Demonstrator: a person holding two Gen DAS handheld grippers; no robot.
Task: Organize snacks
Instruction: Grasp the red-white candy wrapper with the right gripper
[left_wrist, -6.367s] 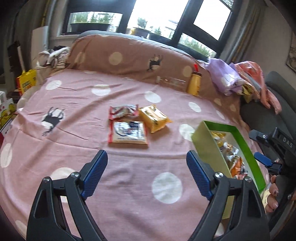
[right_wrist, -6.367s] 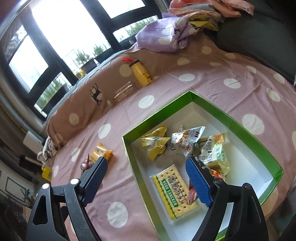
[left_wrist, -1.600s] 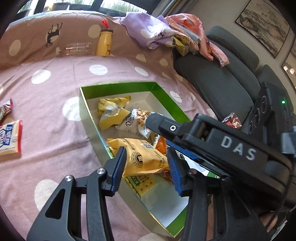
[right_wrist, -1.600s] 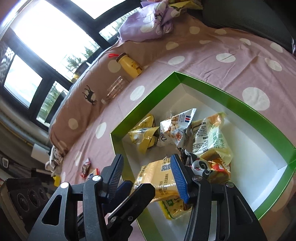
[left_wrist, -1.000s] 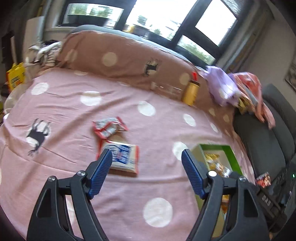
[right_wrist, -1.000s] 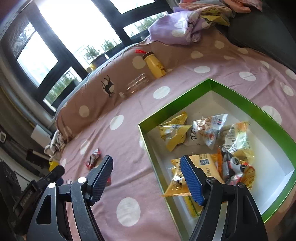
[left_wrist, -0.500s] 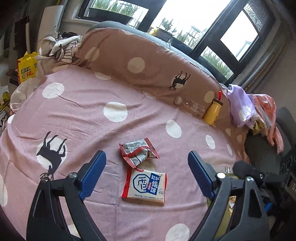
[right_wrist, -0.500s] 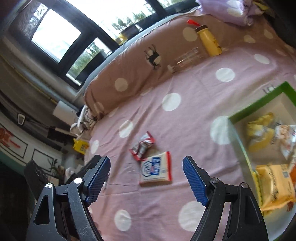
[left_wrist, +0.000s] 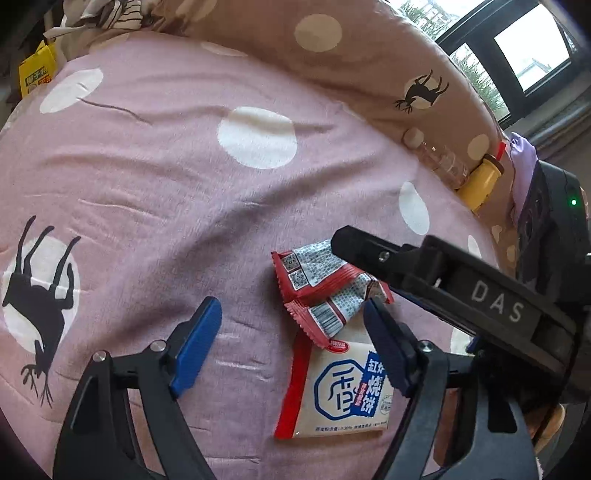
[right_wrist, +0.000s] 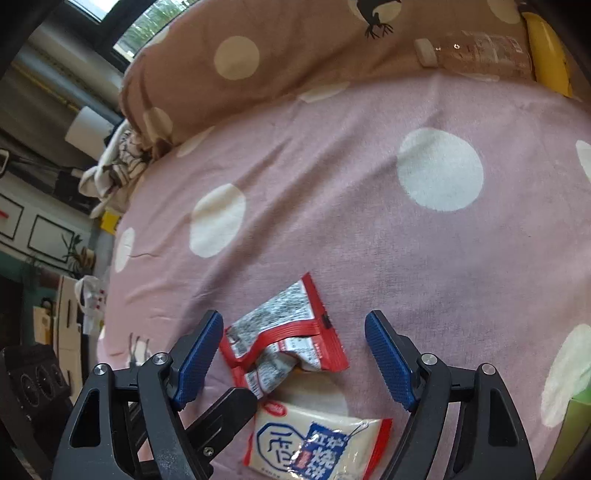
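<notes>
Pink spotty bed cover (left_wrist: 155, 192) holds a crumpled red snack pack (right_wrist: 284, 343) touching a white biscuit pack (left_wrist: 340, 391). Left claw (left_wrist: 291, 343) is closing, empty. Right claw (right_wrist: 295, 350) gapes around the red pack, not touching.

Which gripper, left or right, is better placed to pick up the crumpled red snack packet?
Right. The right gripper has its open fingers on either side of the crumpled red packet; the closing left gripper sits off to its side.
</notes>
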